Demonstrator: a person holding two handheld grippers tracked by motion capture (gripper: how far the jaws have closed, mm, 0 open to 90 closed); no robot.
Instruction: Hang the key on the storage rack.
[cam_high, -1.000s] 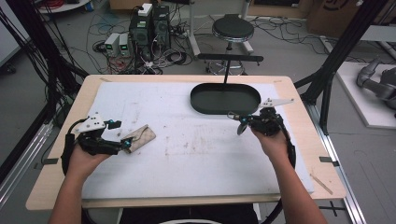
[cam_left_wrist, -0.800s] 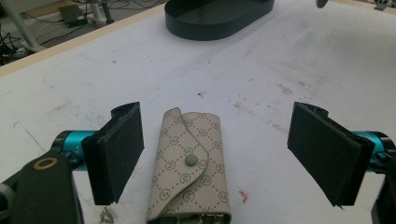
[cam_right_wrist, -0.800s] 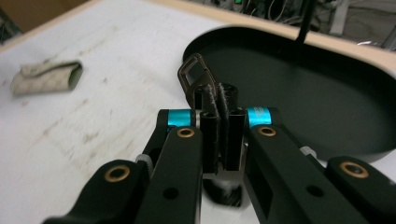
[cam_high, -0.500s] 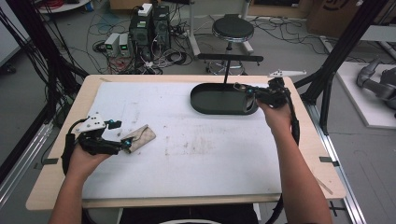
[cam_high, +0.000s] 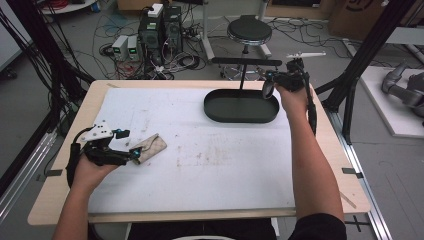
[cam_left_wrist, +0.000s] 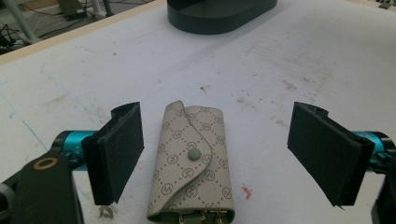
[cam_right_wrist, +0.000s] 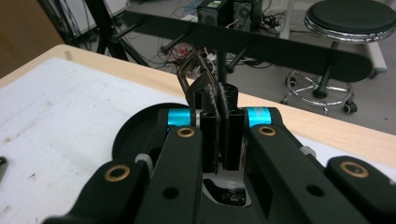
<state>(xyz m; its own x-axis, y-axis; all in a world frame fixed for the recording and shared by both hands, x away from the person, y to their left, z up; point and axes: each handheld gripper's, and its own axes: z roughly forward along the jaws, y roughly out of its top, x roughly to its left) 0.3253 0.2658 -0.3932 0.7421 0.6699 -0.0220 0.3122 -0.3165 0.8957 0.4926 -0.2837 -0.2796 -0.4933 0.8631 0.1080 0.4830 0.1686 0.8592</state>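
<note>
A beige patterned key pouch (cam_high: 151, 146) (cam_left_wrist: 191, 163) lies flat and snapped closed on the white mat at the left. My left gripper (cam_high: 134, 154) (cam_left_wrist: 219, 140) is open, its jaws standing on either side of the pouch without touching it. My right gripper (cam_high: 267, 89) (cam_right_wrist: 217, 100) is held up over the right end of the black oval tray (cam_high: 240, 114) (cam_right_wrist: 133, 135). It is shut on a small metal ring (cam_right_wrist: 194, 77) that sticks out past its fingertips. The ring hangs close below the black crossbar (cam_high: 245, 61) (cam_right_wrist: 280, 49) on the tray's post.
The tray (cam_left_wrist: 219, 18) stands at the back of the mat (cam_high: 215, 165). Behind the table stand a round stool (cam_high: 248, 30) and electronics with tangled cables (cam_high: 160, 30). Black frame posts rise at both sides of the table.
My right gripper has risen from the mat's right side and gone back to the tray's right end, near the crossbar. The left gripper and the pouch have stayed put.
</note>
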